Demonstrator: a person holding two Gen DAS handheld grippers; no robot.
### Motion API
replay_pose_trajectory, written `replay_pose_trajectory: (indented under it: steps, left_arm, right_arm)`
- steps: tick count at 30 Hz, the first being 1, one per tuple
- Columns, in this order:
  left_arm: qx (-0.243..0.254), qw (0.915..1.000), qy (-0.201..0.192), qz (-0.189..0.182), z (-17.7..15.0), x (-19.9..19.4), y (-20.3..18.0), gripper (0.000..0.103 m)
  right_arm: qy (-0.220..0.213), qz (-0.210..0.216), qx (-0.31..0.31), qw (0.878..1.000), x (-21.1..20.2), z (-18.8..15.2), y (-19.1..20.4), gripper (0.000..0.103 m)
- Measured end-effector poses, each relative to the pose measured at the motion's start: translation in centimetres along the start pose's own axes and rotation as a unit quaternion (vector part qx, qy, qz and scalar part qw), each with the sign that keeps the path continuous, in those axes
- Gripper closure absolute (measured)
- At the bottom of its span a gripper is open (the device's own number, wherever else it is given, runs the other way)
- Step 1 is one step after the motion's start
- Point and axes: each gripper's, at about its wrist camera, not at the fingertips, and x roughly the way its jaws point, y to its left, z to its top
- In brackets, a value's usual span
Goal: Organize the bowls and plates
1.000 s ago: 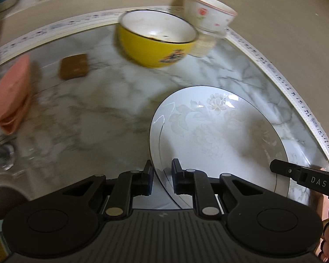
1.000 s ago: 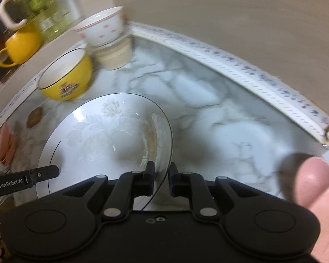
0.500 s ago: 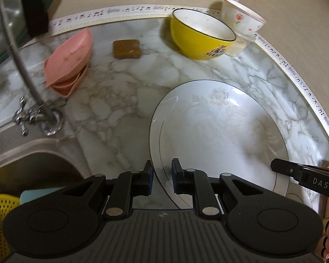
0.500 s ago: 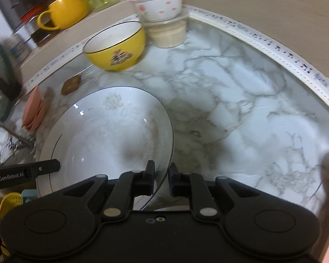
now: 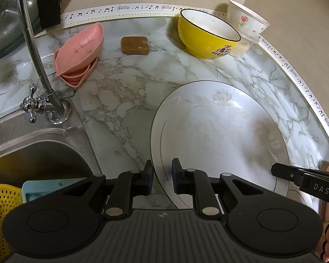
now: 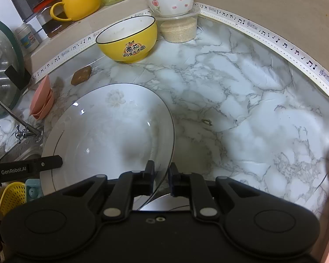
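A large white plate (image 5: 219,131) with a faint flower print is held above the marble counter (image 5: 125,92) by both grippers. My left gripper (image 5: 162,176) is shut on its left rim. My right gripper (image 6: 160,176) is shut on its right rim; the plate also shows in the right wrist view (image 6: 107,135). A yellow bowl (image 5: 206,35) stands at the back of the counter, also in the right wrist view (image 6: 128,40). A white bowl with red hearts (image 6: 170,0) sits on a lidded plastic tub (image 6: 179,27) beside it.
A steel sink (image 5: 33,153) with a tap (image 5: 39,100) lies at the left, holding a yellow strainer (image 5: 0,214). Pink dishes (image 5: 79,50) and a brown soap bar (image 5: 134,45) are on the counter. A yellow mug (image 6: 76,2) and jars stand on the back ledge.
Both grippers have drawn back and risen with the plate still held; the bowls now look farther away and the sink and tap have come into view.
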Motion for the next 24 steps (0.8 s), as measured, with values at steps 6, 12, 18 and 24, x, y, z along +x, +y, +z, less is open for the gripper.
replay_pose_trajectory:
  steps: [6, 12, 18, 24]
  left_arm:
    - [0.005, 0.9999, -0.007, 0.007, -0.2, -0.2, -0.2, 0.087]
    - [0.008, 0.9998, -0.014, 0.014, -0.6, -0.7, -0.3, 0.087]
    - [0.007, 0.9994, -0.025, 0.022, -1.3, -1.9, -0.4, 0.086]
    - [0.025, 0.9979, -0.05, 0.033, -2.6, -4.1, -1.4, 0.086]
  right_arm:
    - [-0.004, -0.013, -0.005, 1.0, -0.6, -0.1, 0.0, 0.08]
    - [-0.015, -0.017, -0.01, 1.0, -2.0, -0.6, -0.1, 0.078]
    - [-0.028, -0.015, -0.014, 0.999, -3.8, -1.3, -0.1, 0.076]
    - [-0.048, -0.013, -0.019, 0.999, -6.1, -2.1, -0.3, 0.069]
